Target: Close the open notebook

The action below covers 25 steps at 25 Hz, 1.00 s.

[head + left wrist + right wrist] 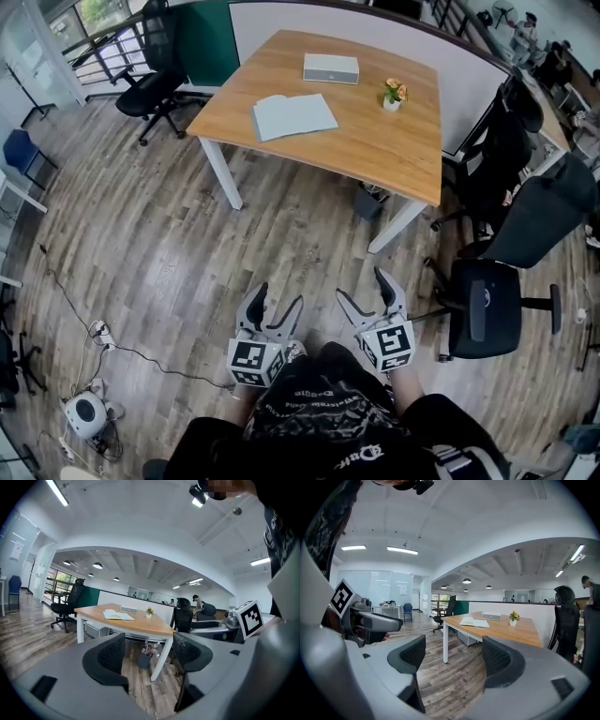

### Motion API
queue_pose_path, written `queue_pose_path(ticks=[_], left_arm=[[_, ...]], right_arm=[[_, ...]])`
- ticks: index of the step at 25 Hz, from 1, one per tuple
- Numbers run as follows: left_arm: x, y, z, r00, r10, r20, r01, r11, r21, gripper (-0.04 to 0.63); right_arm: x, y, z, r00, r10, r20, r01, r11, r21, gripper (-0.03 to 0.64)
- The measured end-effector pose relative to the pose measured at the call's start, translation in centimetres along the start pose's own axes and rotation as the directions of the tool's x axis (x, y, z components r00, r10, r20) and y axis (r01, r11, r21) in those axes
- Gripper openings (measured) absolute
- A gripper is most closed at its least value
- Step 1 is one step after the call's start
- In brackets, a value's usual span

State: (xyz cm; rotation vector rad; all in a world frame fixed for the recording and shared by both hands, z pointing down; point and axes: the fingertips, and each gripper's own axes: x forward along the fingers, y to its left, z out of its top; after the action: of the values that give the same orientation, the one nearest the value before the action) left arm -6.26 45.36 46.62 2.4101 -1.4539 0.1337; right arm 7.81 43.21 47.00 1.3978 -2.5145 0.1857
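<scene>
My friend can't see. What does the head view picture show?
An open pale notebook lies on a light wooden table, near a flat grey box and a small potted flower. Well short of it, the left gripper and right gripper hang over the plank floor, jaws open and empty.

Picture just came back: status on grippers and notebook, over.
Left gripper and right gripper open, empty, short of the table. Notebook open on it, untouched. Only floor ahead; office chair off right.

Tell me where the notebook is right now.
In the head view the notebook lies open on the left half of the table, just below the grey box and left of the flower pot.
</scene>
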Motion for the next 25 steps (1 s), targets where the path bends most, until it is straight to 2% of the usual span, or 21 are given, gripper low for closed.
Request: queue_pose_path(ticks=[7,11,16,25], left_arm=[[0.7,1.3,-0.8,0.999,-0.006,-0.038,0.004,0.999,-0.034,0.322],[2.5,2.1,-0.8,0.999,0.011,-0.039,-0.013,0.999,-0.046,0.322],[6.1,3.1,0.4,0.997,0.071,-0.031,-0.072,0.997,-0.037,0.322],[15.1,5.5,3.8,0.984,0.175,-0.022,-0.176,0.982,-0.071,0.322]], right_arm=[[0.7,1.2,-1.9,0.998,0.021,-0.060,-0.020,1.000,0.008,0.367],[2.7,0.3,-1.9,0.996,0.063,-0.069,-0.064,0.998,-0.008,0.367],[6.3,-2.4,-1.7,0.987,0.129,-0.091,-0.132,0.991,-0.021,0.365],[15.0,-10.0,1.8,0.975,0.215,-0.063,-0.219,0.974,-0.064,0.362]])
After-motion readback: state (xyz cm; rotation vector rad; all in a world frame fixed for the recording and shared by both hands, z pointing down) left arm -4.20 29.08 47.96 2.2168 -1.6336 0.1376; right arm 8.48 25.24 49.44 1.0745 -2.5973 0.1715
